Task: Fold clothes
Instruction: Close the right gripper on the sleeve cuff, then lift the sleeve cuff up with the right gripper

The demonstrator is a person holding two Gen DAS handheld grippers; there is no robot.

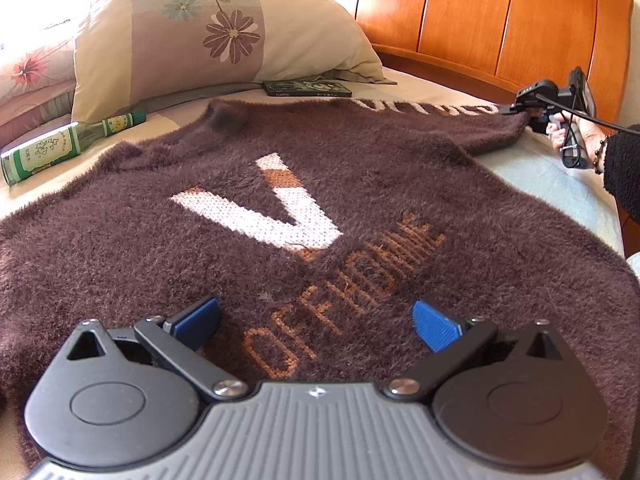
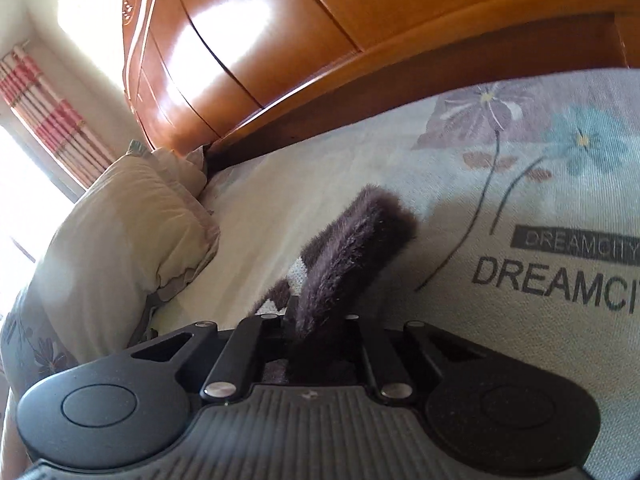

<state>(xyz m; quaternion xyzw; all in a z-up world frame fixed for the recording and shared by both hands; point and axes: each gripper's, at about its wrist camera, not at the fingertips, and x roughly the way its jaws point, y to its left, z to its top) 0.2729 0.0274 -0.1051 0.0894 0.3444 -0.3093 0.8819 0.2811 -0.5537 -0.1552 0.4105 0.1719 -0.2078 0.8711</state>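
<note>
1. My right gripper (image 2: 316,322) was clamped on the sleeve cuff (image 2: 352,248), at the sweater (image 1: 280,200)'s headboard-side end.
2. My left gripper (image 1: 316,320) stood wide open and empty over the sweater's lettered body.
3. The sleeve ran lengthwise back toward that body.

Right gripper's fingers (image 2: 316,320) buried under fuzzy sweater cuff (image 2: 352,248); bottle (image 1: 60,148) label unreadable.

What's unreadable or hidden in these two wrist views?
- Left wrist view: the fuzzy brown sweater's near hem, hidden by the open left gripper.
- Left wrist view: green glass bottle label, too small.
- Right wrist view: right gripper pads, buried in the clamped sweater cuff.
</note>
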